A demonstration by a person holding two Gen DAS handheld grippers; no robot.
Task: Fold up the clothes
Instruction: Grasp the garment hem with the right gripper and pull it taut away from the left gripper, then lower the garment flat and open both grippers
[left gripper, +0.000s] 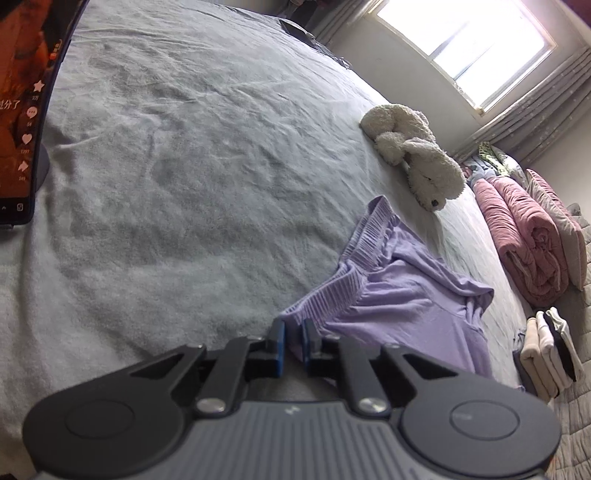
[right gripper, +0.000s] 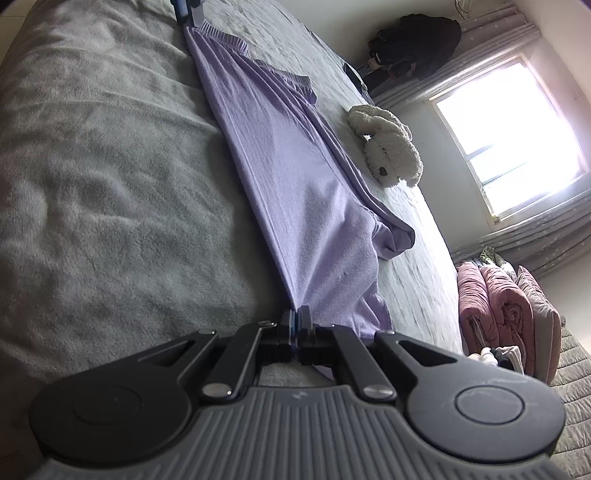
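A lilac pair of trousers lies on the grey bed cover. My left gripper is shut on a corner of their ribbed waistband, low over the bed. In the right wrist view the trousers run as a taut band from my right gripper, shut on the leg end, up to the left gripper at the top edge. A loose fold of the fabric sags onto the bed on the right side.
A white plush dog lies on the bed near the trousers. A phone on a stand is at the left. A rolled pink quilt and a stack of folded clothes sit to the right, below a bright window.
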